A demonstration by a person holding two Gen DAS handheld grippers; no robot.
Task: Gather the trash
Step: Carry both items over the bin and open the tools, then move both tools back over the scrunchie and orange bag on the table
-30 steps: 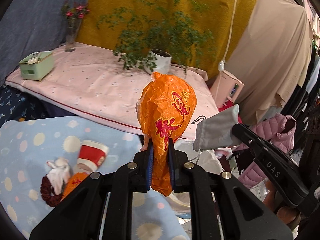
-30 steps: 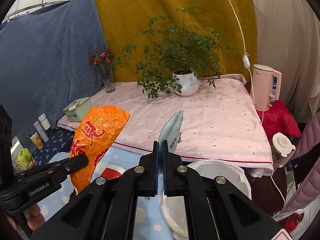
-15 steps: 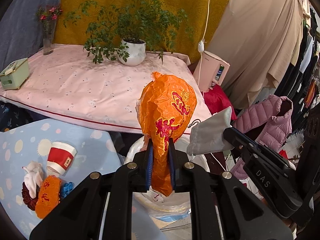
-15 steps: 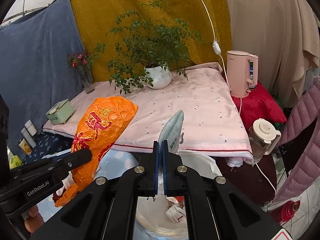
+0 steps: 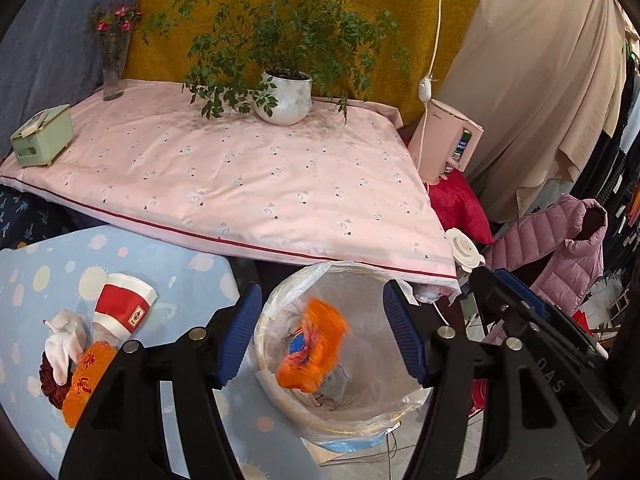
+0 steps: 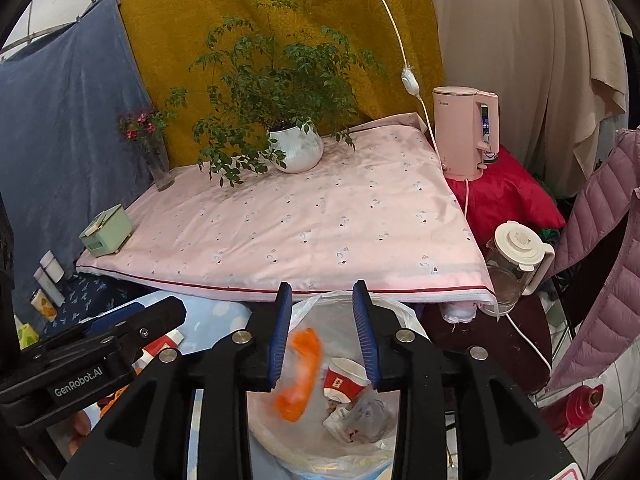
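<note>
My left gripper [image 5: 320,336] hangs over the bag-lined trash bin [image 5: 288,404], jaws opening, with nothing between the pads. A blurred orange wrapper [image 5: 316,344] is falling into the bin below them. My right gripper [image 6: 322,336] is also over the bin [image 6: 394,314], jaws opening and holding nothing. The orange wrapper [image 6: 302,376] drops past its left pad. A grey pouch [image 6: 368,412] and a red-and-white cup [image 6: 344,376] lie inside the bin. On the blue dotted table [image 5: 192,280] remain a red-and-white paper cup [image 5: 124,308], a white tissue [image 5: 64,340] and another orange wrapper [image 5: 84,384].
Behind the bin is a pink-covered table [image 5: 248,184] with a potted plant [image 5: 286,96], a green box [image 5: 42,136] and a flower vase [image 5: 114,64]. A pink kettle [image 6: 466,136], a glass jug [image 6: 516,264] and a pink jacket [image 5: 560,252] stand to the right.
Both grippers swung right over the bin, then opened. The orange wrapper left the left gripper and the grey pouch left the right; both dropped into the bin.
</note>
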